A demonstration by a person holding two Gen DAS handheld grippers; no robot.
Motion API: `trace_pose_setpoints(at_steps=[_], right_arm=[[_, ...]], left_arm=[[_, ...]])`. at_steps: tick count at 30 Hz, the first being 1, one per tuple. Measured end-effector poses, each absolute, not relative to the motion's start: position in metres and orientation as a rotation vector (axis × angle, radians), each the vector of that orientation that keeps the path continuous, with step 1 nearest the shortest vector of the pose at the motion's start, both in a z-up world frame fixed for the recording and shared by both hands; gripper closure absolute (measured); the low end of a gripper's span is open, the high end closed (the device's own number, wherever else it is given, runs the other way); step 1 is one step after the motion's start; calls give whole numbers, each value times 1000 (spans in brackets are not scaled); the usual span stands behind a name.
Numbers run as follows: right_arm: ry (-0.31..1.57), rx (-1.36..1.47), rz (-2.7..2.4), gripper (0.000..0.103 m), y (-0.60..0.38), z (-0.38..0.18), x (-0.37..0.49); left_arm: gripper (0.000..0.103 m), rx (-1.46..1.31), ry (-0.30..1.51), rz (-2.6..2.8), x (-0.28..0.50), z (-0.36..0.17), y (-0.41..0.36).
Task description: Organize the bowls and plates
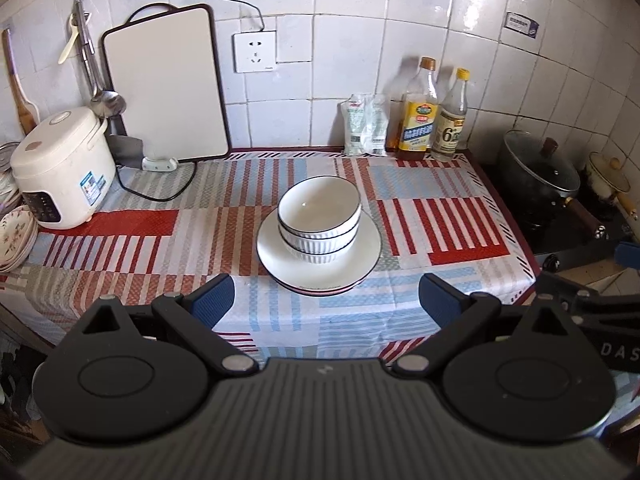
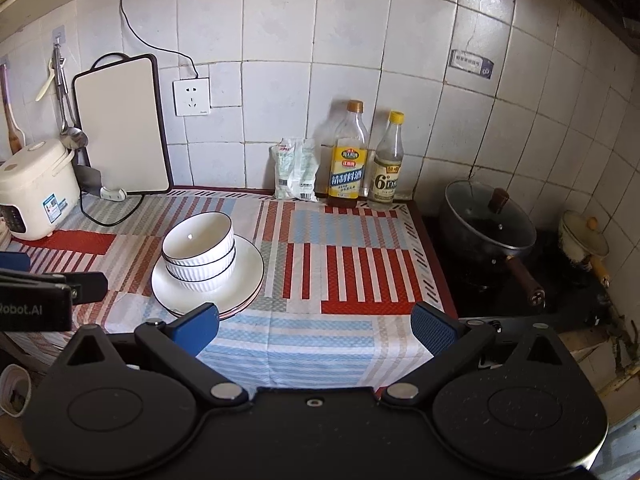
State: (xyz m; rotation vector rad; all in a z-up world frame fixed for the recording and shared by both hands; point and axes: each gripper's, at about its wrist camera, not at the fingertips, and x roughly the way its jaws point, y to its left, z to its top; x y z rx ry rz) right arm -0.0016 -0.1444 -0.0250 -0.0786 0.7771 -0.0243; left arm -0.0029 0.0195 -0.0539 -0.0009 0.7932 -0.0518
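Note:
Nested white ribbed bowls (image 1: 319,220) with dark rims sit on stacked white plates (image 1: 362,258) in the middle of the striped cloth. The right wrist view shows the same bowls (image 2: 199,254) and plates (image 2: 248,276) at its left. My left gripper (image 1: 326,300) is open and empty, held back just in front of the stack near the counter's front edge. My right gripper (image 2: 316,330) is also open and empty, to the right of the stack over bare cloth. Part of the left gripper's body (image 2: 40,296) shows at the left edge of the right wrist view.
A rice cooker (image 1: 60,168) and patterned plates (image 1: 14,240) stand at the far left, a cutting board (image 1: 168,84) leans on the wall. Two bottles (image 1: 434,116) and packets (image 1: 366,124) line the back. A lidded pot (image 1: 540,172) and small pan (image 1: 608,180) sit on the stove at right.

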Motion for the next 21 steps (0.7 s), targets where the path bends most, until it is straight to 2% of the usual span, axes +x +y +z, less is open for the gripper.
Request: trace_pose_setpoints(at_steps=[21], right_arm=[[751,-52,-70,0,-149,-36,3]], left_arm=[[3,18,795,4,-3,-62,35]])
